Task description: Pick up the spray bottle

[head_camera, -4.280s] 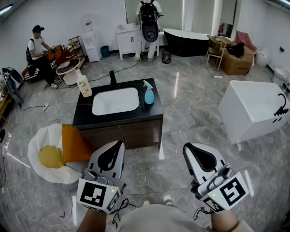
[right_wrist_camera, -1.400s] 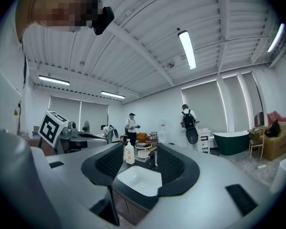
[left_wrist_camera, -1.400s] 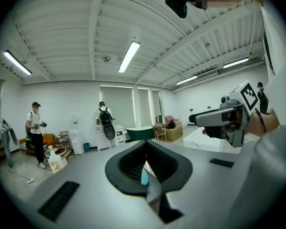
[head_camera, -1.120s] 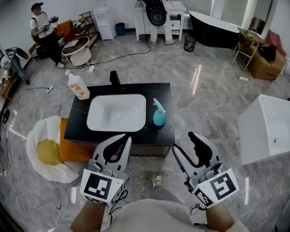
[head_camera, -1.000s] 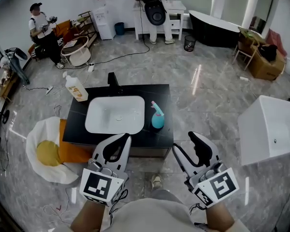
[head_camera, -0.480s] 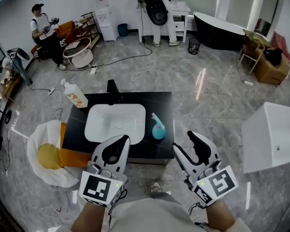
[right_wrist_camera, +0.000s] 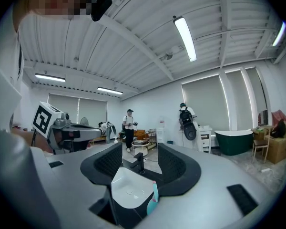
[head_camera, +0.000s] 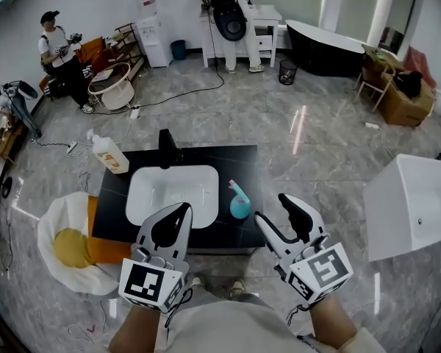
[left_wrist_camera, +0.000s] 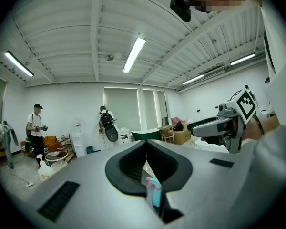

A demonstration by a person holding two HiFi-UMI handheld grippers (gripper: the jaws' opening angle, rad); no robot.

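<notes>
Both tools are held out in front of the body at about waist height, side by side and well apart, each pointing roughly level toward the desk (head_camera: 244, 166). The left forearm (head_camera: 132, 333) and right forearm (head_camera: 334, 323) come in from the bottom edge of the head view. The left marker cube (head_camera: 151, 285) and the right marker cube (head_camera: 322, 271) face up toward the head camera.

The left tool (head_camera: 180, 212) has its jaws closed tip to tip with nothing in them. In the left gripper view only a thin slit stays below the meeting tips (left_wrist_camera: 144, 144), and the spray bottle (left_wrist_camera: 155, 194) shows through it, far off.

The right tool (head_camera: 272, 208) is open. Its jaws stand wide apart and have just been opening a little further. Nothing is gripped. In the right gripper view the gap (right_wrist_camera: 139, 149) frames the white sink basin (right_wrist_camera: 126, 190), the black faucet (right_wrist_camera: 139, 163) and the bottle (right_wrist_camera: 152, 197), all still beyond the jaws.

The spray bottle (head_camera: 239, 203), teal with a pink trigger head, stands upright on the black desk just right of the sink basin (head_camera: 169, 193), toward the front right of the top. It lies ahead of and between the two tools, nearer the right one, and neither touches it. A white pump bottle (head_camera: 109, 153) stands at the desk's far left corner, and the faucet (head_camera: 165, 142) rises behind the basin.
</notes>
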